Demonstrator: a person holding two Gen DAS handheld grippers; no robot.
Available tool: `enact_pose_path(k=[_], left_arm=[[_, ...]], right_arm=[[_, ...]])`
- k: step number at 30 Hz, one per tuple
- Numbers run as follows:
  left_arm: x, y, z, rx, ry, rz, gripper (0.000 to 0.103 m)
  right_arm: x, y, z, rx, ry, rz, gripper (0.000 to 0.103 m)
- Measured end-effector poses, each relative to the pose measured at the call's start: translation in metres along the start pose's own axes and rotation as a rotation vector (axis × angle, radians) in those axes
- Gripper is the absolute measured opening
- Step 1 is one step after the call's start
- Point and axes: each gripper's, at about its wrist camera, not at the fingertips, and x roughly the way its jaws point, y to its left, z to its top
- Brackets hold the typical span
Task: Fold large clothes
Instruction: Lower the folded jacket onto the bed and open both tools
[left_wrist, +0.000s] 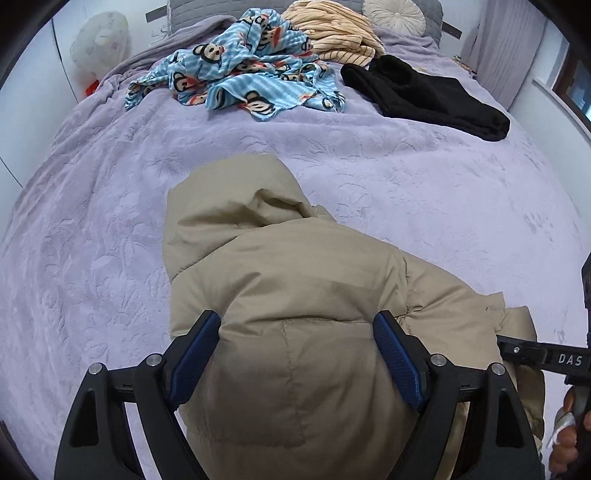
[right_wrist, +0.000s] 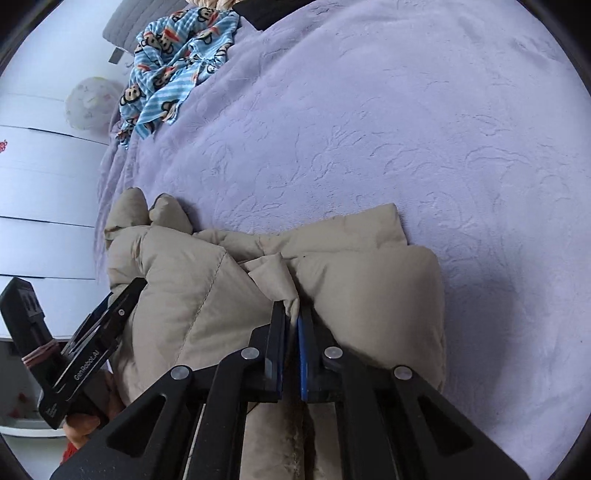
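Beige padded hooded jacket (left_wrist: 295, 295) lies on the lilac embossed plush bedspread (left_wrist: 424, 192), at the near edge of the bed, hood toward the pillows. Body bunched and partly doubled over itself in the right wrist view.

My left gripper (left_wrist: 297, 354) hangs over the jacket's back panel, jaws spread wide, blue pads on either side of a puffy quilted section. Pads seem to sit at the fabric's surface (contact I cannot confirm); no fold is pinched.

My right gripper (right_wrist: 292, 334) has its jaws pressed together on a thin ridge of the jacket's beige fabric (right_wrist: 288, 280), which rises in a small peak between the pads. It sits near the jacket's right side as seen from the left wrist view, where only one black finger shows at the frame edge.

Far end of the bed: a crumpled blue striped monkey-print garment (left_wrist: 240, 74), a cream-and-tan striped garment (left_wrist: 332, 33), a black fleece garment (left_wrist: 424, 96). All well apart from the jacket.
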Motion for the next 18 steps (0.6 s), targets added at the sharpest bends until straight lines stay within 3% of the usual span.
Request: enact_pose_path(k=[3, 8, 18], left_arm=[[0.002, -0.001, 0.0, 0.01, 0.006, 0.011, 0.085], [0.002, 0.0, -0.004, 0.022, -0.004, 0.011, 0.085], [-0.002, 0.003, -0.005, 0.021, -0.007, 0.018, 0.085]], right_arm=[[0.014, 0.009, 0.004, -0.035, 0.001, -0.066, 0.004], [-0.006, 0.035, -0.002, -0.152, -0.025, -0.171, 0.004], [-0.056, 0.067, -0.027, -0.216, -0.157, -0.155, 0.004]])
